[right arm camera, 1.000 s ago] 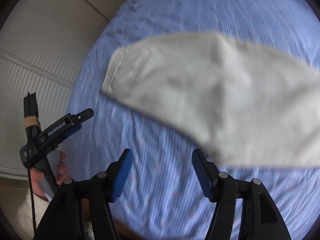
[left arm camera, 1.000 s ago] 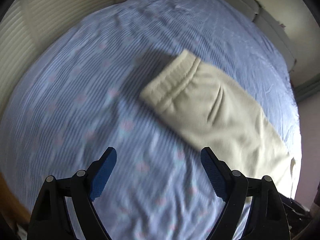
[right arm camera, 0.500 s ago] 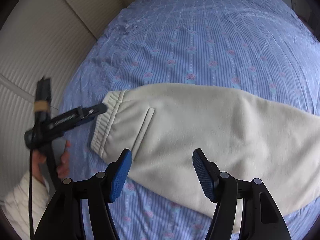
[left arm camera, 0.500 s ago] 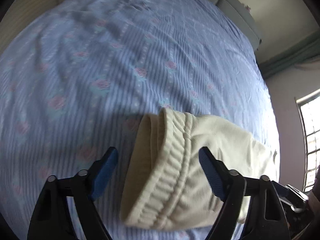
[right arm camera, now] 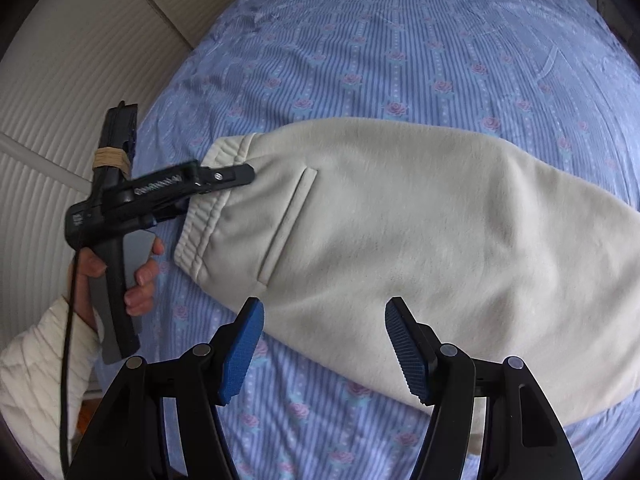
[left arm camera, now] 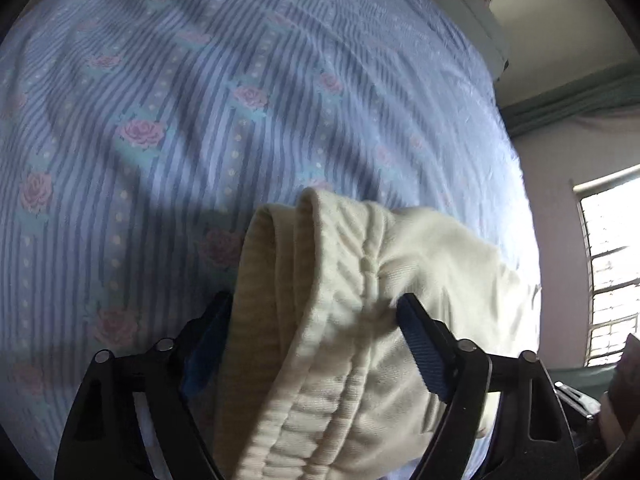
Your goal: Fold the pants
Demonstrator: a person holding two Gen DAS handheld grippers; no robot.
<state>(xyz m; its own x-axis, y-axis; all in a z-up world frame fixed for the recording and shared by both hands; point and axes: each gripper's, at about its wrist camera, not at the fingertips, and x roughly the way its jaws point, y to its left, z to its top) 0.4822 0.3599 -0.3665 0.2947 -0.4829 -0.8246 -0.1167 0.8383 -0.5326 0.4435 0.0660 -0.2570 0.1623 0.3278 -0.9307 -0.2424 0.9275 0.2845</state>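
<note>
Across the middle of the bed, the cream pants (right arm camera: 400, 220) lie flat, already doubled leg over leg, waistband (left arm camera: 332, 280) pointing toward the left-hand edge. And the left claw (left arm camera: 316, 336) has swooped right down onto that waistband! A second ago it was hovering over bare sheet; now the ribbed elastic sits bunched between its blue pads, the jaws closing in on it, though I can't say they've bitten yet. That looks like the grab for the next fold, waist over toward the cuffs. The right claw (right arm camera: 324, 348) has slid in too, hanging over the near edge of the thigh, jaws apart, holding nothing. Underneath, the striped rose-print sheet (right arm camera: 400, 40) stays smooth.
</note>
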